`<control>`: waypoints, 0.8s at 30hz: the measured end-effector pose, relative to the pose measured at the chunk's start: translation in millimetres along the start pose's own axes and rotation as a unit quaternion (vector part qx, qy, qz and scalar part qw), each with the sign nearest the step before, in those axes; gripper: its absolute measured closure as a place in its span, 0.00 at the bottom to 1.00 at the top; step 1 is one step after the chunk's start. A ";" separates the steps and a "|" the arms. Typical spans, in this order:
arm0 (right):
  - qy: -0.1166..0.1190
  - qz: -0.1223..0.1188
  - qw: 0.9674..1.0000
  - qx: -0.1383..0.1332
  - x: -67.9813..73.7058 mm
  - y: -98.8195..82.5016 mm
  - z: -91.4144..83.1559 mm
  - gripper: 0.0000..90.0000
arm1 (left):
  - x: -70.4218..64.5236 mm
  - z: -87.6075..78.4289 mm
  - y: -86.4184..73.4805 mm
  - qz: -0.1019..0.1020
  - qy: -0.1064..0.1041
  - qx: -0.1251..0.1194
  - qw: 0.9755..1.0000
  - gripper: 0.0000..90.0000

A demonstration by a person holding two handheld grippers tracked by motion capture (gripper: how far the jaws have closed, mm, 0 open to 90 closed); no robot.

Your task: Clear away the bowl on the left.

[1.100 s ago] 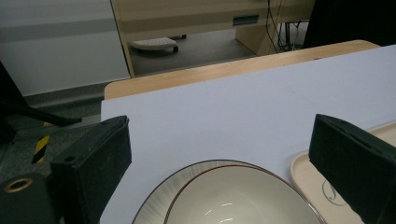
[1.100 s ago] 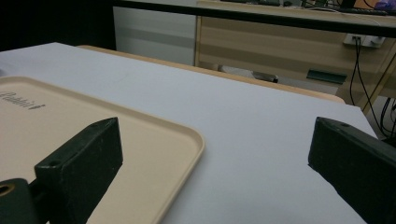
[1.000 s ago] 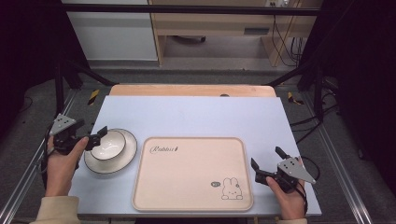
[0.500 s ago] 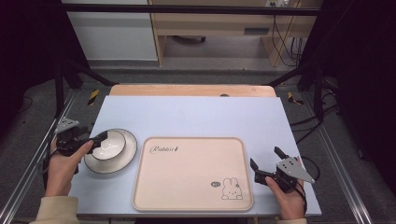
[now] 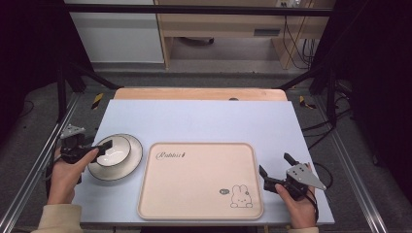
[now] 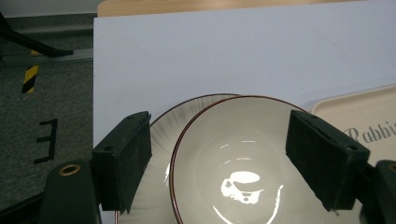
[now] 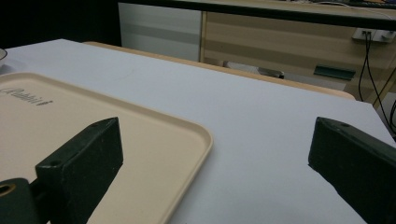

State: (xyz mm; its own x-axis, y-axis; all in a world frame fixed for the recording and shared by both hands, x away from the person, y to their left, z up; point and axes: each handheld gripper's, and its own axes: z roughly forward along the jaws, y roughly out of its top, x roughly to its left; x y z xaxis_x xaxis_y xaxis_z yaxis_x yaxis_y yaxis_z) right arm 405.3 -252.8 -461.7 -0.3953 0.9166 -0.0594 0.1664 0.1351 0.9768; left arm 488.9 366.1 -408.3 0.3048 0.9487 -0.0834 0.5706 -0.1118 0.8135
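While the left gripper (image 6: 219, 154) straddles the bowl (image 5: 112, 150), its fingers (image 6: 125, 161) have just been closing w/ the near rim between them, not yet pinching. Bowl is round, glossy white ceramic, sitting on a ribbed plate (image 5: 130, 162) at tabletop (image 5: 204, 119) left. Right gripper (image 5: 276, 172), fingers spread, is farther off by the matte beige tray (image 5: 194, 184).

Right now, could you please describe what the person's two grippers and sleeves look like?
Both grippers are black with two blocky, flat-faced jaws. The left gripper and right gripper each carry a grey three-cornered plate on top, and a dark cable trails from each. The person's sleeves are cream-coloured.
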 end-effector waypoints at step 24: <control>0.007 0.003 1.000 0.009 1.4 -1.5 2.5 0.04 | 17.2 8.7 -15.2 -0.039 0.026 0.058 0.997 0.52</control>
State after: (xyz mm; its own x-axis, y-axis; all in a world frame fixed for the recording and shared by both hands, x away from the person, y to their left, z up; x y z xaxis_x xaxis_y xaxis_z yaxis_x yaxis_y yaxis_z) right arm 406.7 -250.7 -463.8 -0.4071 0.9119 -0.0514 0.1848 0.1374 0.9731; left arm 492.1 381.5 -427.1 0.2176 0.9696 -0.1115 0.6766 -0.0675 0.7332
